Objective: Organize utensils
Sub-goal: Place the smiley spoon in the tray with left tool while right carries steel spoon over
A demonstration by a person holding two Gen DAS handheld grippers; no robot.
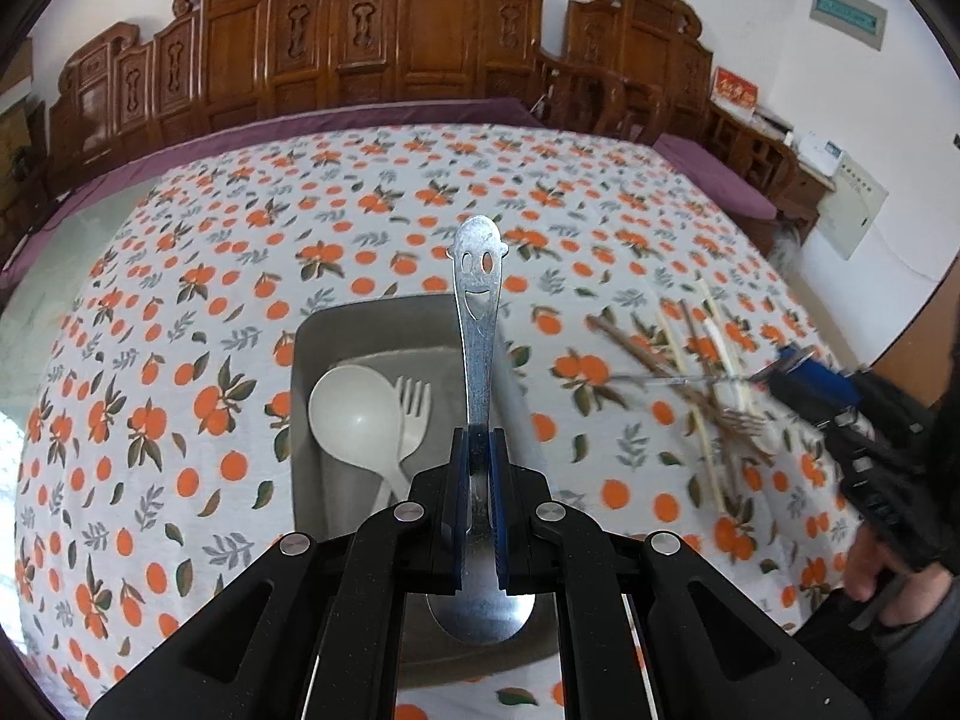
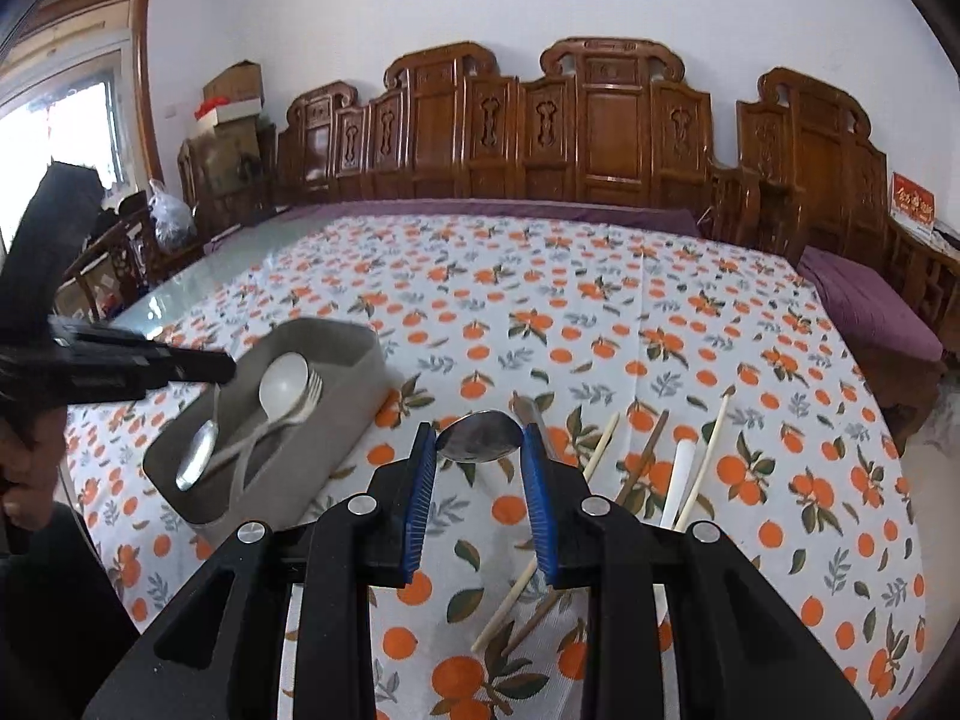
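My left gripper (image 1: 480, 438) is shut on a metal spoon with a smiley-face handle (image 1: 479, 300), held over the grey tray (image 1: 312, 336). The spoon's bowl (image 1: 480, 618) hangs below the jaws; it also shows in the right wrist view (image 2: 195, 456) inside the tray (image 2: 360, 354). A white spoon (image 1: 348, 414) and a white fork (image 1: 414, 414) lie in the tray. My right gripper (image 2: 480, 444) holds a second metal spoon (image 2: 480, 435) by its bowl between its blue pads (image 2: 423, 480), above the tablecloth. In the left wrist view that gripper (image 1: 774, 369) looks blurred.
Chopsticks in light and dark wood (image 2: 645, 462) and a white handle (image 2: 681, 480) lie scattered on the orange-print tablecloth (image 2: 600, 312) to the right of the tray. Carved wooden chairs (image 2: 600, 132) line the far table edge. A purple bench (image 2: 864, 306) stands at right.
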